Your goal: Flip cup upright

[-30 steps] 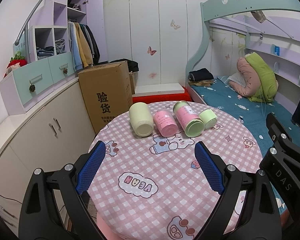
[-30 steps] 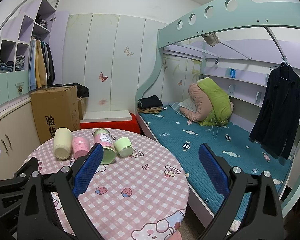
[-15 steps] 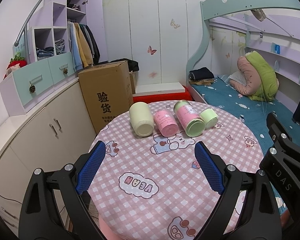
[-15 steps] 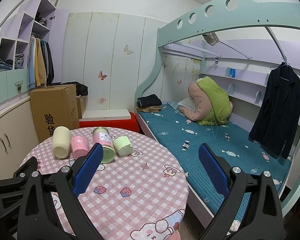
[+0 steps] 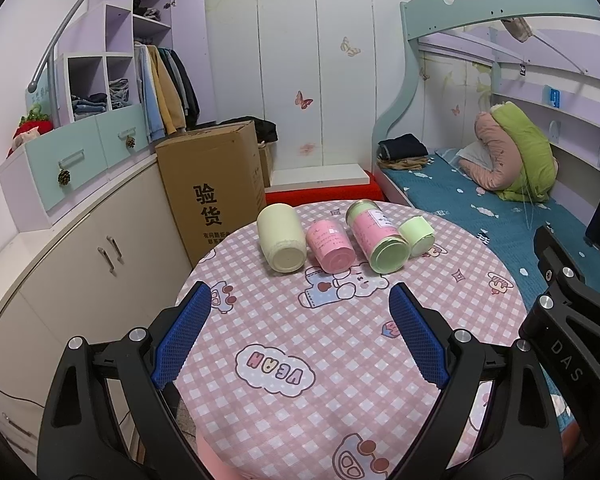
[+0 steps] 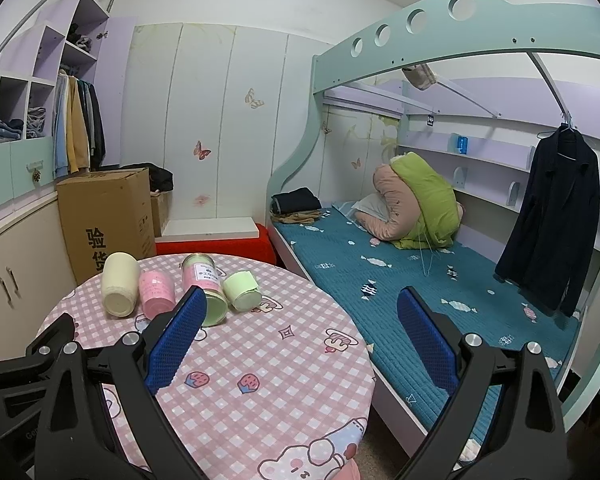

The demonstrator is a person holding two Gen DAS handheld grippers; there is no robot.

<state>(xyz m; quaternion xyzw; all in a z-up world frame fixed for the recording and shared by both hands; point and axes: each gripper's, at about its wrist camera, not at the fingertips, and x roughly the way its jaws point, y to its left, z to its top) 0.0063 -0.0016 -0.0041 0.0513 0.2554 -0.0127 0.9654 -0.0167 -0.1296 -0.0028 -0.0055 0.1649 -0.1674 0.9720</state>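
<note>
Several cups lie on their sides in a row at the far side of a round table [image 5: 308, 344] with a pink checked cloth: a cream cup [image 5: 281, 239], a pink cup [image 5: 330, 249], a taller pink-labelled green cup [image 5: 378, 237] and a small light green cup [image 5: 417, 236]. They also show in the right wrist view: cream cup [image 6: 119, 289], pink cup [image 6: 156, 293], tall cup [image 6: 202, 280], small green cup [image 6: 242, 291]. My left gripper [image 5: 300, 334] is open and empty, short of the cups. My right gripper [image 6: 300, 338] is open and empty, over the table's right part.
A cardboard box [image 5: 210, 192] stands behind the table on the left beside cream cabinets [image 5: 80, 264]. A bunk bed with a teal mattress [image 6: 400, 280] runs along the right. A dark coat [image 6: 556, 220] hangs at far right. A red bench [image 5: 324, 192] is behind the table.
Both views have shifted only slightly; the cups have not moved and both grippers stay open.
</note>
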